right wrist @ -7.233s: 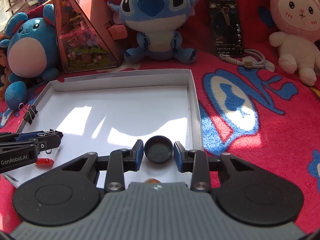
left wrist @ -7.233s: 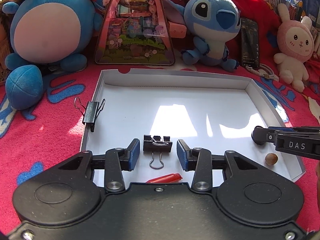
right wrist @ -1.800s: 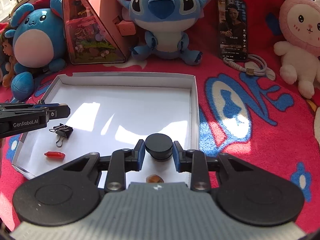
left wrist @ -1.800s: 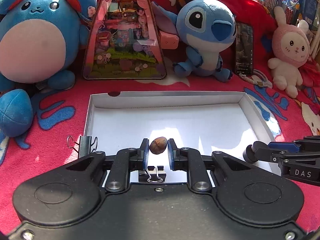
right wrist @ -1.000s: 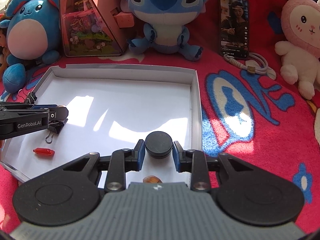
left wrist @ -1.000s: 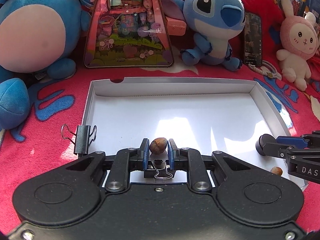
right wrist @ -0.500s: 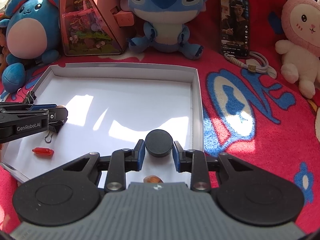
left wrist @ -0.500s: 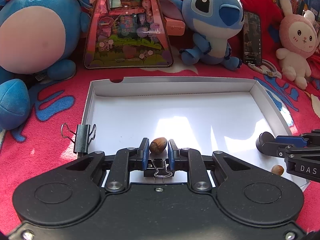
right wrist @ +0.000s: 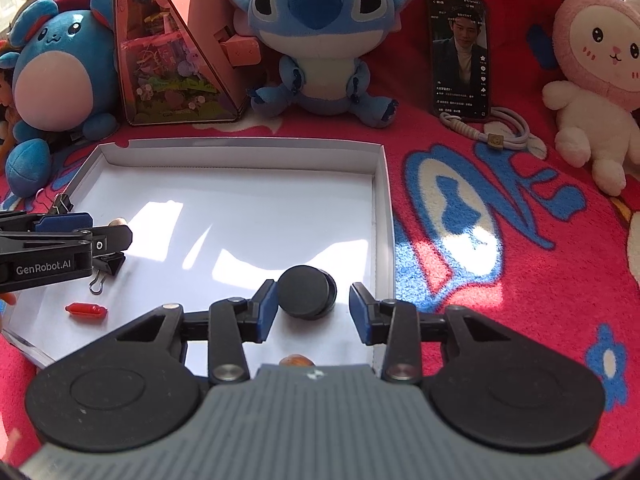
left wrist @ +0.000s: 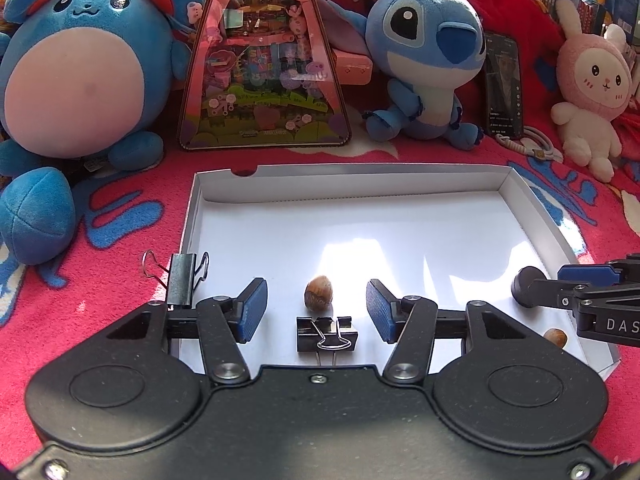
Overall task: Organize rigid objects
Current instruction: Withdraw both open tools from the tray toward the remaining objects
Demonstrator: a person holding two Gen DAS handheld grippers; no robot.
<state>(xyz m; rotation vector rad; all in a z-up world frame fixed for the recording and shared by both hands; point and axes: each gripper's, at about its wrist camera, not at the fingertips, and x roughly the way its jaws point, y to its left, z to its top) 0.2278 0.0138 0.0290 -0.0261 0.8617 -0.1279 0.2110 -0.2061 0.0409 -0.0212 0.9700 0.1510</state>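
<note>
Both sets of tongs have just been opening and neither is pinching anything right now. The left tongs (left wrist: 316, 312) sit spread wide over the near part of the white tray (left wrist: 360, 178), with a hazelnut (left wrist: 319, 298) lying loose on the tray floor between the blue pads, clear of both. Just in front of it, closer to the camera, a black binder clip (left wrist: 327, 334) lies flat. Another binder clip (left wrist: 182, 280) is clamped on the tray's left wall. The right tongs (right wrist: 313, 307) are spread too, with a black round cap (right wrist: 307, 291) resting on the tray between them near the right wall; its left edge looks just beside the left pad, the right pad stands apart. A second hazelnut (right wrist: 296, 360) peeks out close under the right tongs, and a small red piece (right wrist: 86, 311) lies at the near left corner. Tray's sitting on a red blanket (right wrist: 500, 240) with plush toys along the back.
</note>
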